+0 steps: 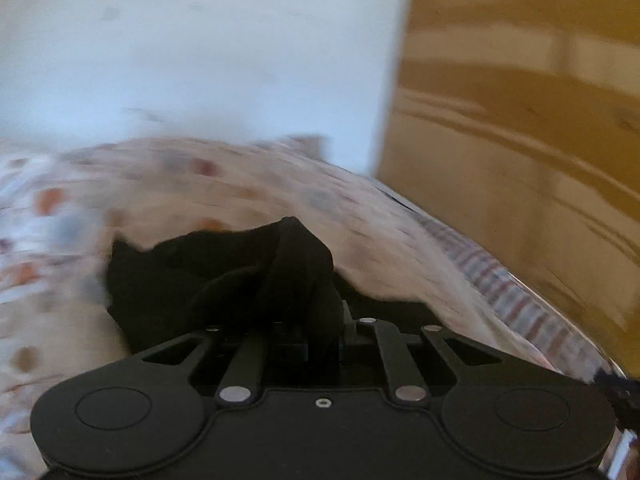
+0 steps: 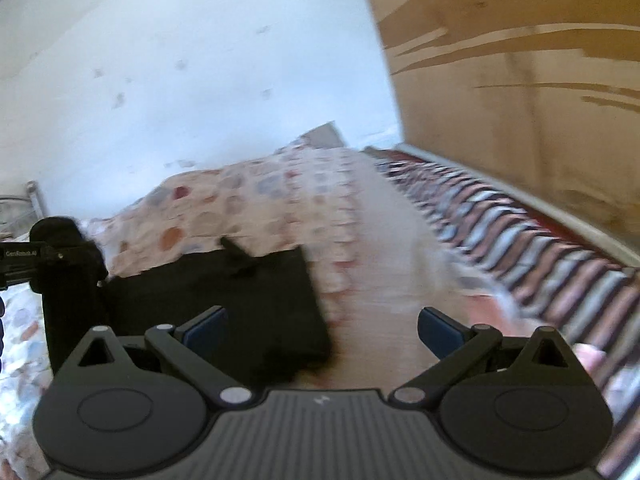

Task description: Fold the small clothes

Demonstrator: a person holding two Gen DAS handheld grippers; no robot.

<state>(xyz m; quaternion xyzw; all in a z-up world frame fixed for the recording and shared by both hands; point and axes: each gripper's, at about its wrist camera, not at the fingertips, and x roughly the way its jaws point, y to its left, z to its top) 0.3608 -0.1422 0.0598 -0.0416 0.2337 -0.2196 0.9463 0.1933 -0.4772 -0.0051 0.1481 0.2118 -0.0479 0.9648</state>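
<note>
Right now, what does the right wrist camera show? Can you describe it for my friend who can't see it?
The right claw is open with nothing between its blue pads, over a bed with a dotted cover. A black cloth lies flat on the bed just ahead and to the left. The left claw, at the left edge, holds the cloth's corner; a white wall and wooden panel stand behind.

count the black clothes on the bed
1: a black garment lying on the patterned bedspread, one end bunched in the shut left claw. More may be hidden outside these blurred views.
</note>
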